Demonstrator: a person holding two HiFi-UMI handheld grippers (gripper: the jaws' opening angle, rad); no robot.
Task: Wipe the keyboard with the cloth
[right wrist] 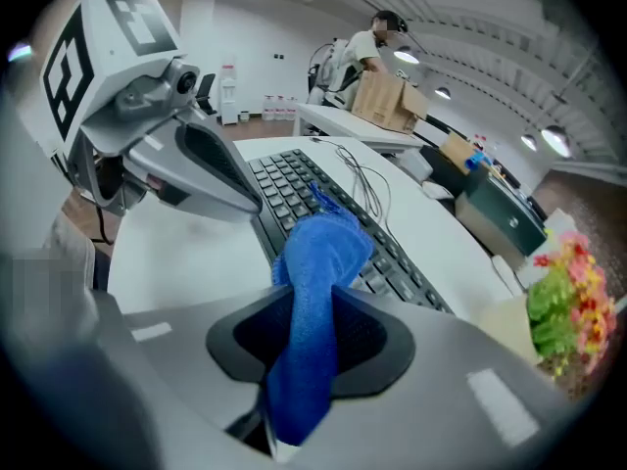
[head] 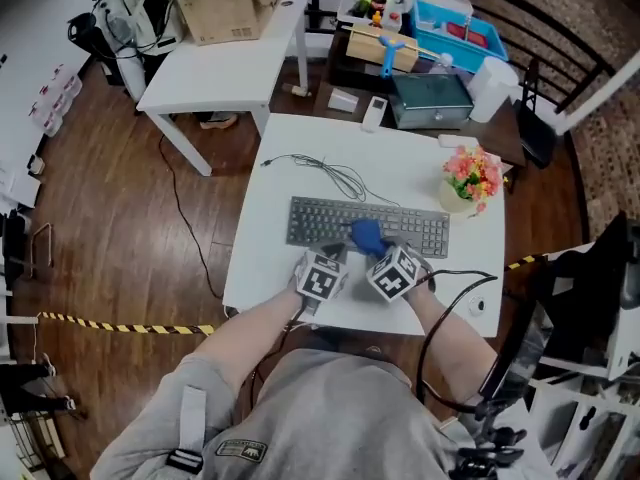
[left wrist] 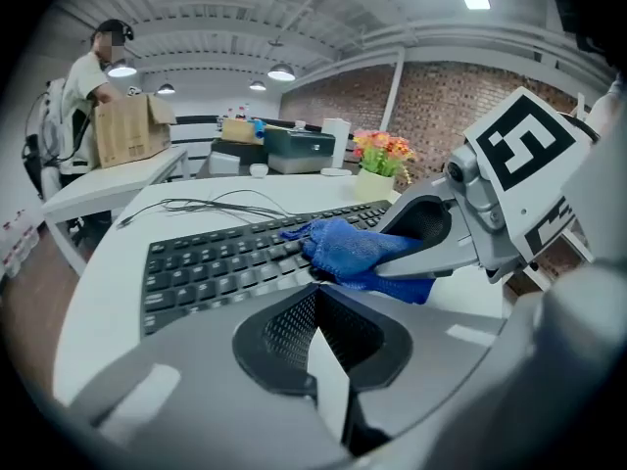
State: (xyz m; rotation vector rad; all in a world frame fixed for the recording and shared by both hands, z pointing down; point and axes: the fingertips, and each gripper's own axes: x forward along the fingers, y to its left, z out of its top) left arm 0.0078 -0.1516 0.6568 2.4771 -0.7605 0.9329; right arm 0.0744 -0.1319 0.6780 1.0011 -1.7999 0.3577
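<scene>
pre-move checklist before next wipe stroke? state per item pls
1. Cloth gripped: right claw is shut on the blue cloth. ok
2. Cloth on keys: its free end lies on the keyboard, around the middle. ok
3. Left claw free: jaws together, nothing between them. ok
4. Keyboard braced: the left claw sits at its near edge, but contact does not show. cannot tell
5. Loose cable: on the table behind the keyboard, off the keys. ok
6. Flower pot: beyond the keyboard's right end, apart from it. ok
</scene>
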